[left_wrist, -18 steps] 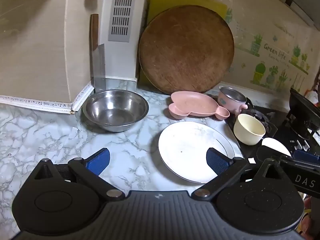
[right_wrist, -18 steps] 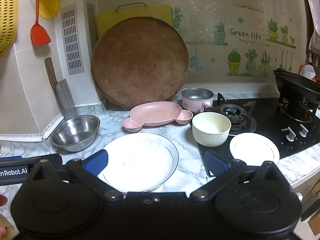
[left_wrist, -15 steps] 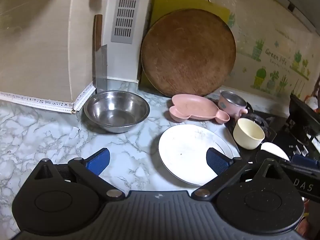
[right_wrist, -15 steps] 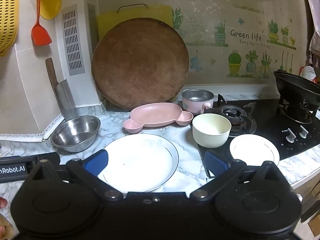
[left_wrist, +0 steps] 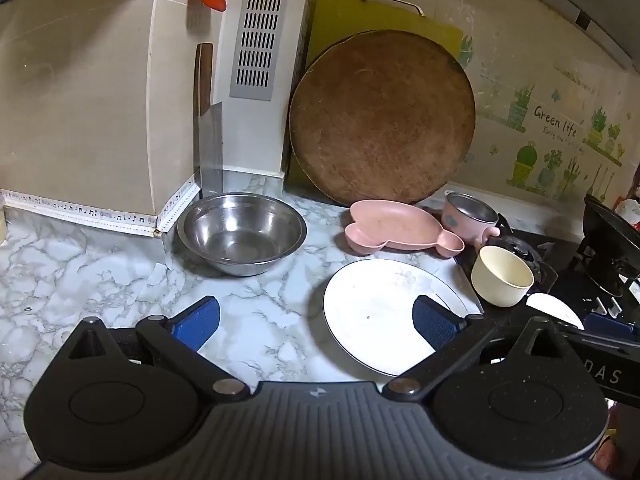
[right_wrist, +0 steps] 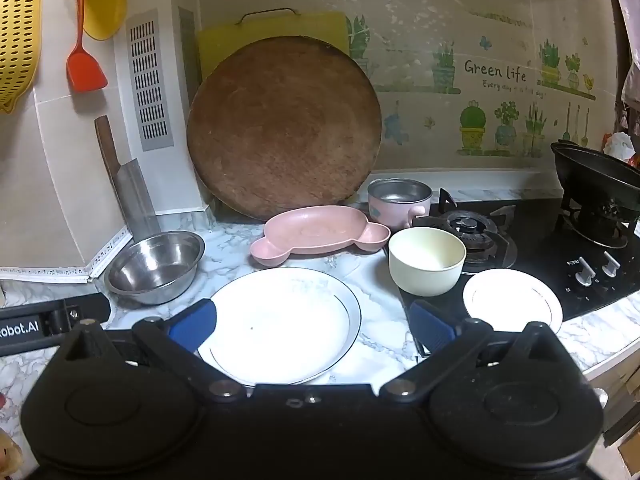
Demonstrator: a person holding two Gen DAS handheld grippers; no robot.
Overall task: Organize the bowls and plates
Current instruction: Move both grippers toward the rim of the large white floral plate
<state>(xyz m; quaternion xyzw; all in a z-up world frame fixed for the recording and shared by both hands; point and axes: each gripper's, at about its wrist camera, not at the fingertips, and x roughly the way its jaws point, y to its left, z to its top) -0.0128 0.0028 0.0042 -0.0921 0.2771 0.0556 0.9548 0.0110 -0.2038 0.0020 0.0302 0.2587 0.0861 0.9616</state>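
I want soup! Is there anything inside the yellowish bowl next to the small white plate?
No, the cream bowl beside the small plate shows only its bare inside.

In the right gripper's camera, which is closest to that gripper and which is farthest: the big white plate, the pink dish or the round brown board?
From the right gripper:
1. Big white plate, right under the fingers, a bit left.
2. Pink dish, behind the plate.
3. Brown board, leaning on the back wall.
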